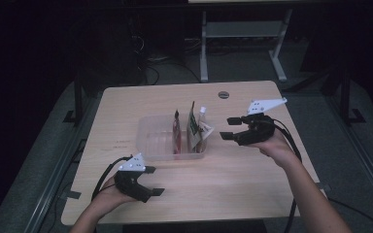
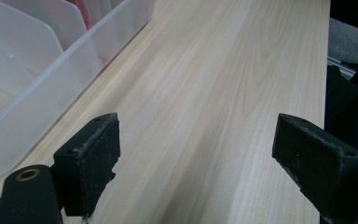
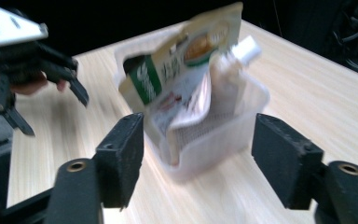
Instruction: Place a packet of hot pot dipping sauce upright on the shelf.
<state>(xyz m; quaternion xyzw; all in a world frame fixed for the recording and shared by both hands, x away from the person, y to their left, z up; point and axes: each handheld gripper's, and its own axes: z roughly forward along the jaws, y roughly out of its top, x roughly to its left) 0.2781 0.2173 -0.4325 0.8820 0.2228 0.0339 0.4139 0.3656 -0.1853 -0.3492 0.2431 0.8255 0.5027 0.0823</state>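
Note:
A clear plastic bin (image 1: 148,141) with dividers sits mid-table. Upright in its right end are a red pouch (image 1: 177,135), a green-and-white pouch (image 1: 193,122) and a spouted pouch (image 1: 203,121) with a white cap. My right gripper (image 1: 227,129) hovers just right of the bin, open, nothing between its jaws. In the right gripper view the green-and-white pouch (image 3: 182,60) and the spouted pouch (image 3: 233,60) stand in the bin (image 3: 228,135) just beyond the gripper (image 3: 198,137). My left gripper (image 1: 153,180) rests near the table's front edge, open and bare (image 2: 196,140), the bin (image 2: 32,88) to its left.
The light wood table (image 1: 233,170) has a round cable grommet (image 1: 223,94) near its far edge. Behind the table stands a white desk frame (image 1: 204,53), with cables on the dark floor. Bare tabletop lies in front of the bin and to its left.

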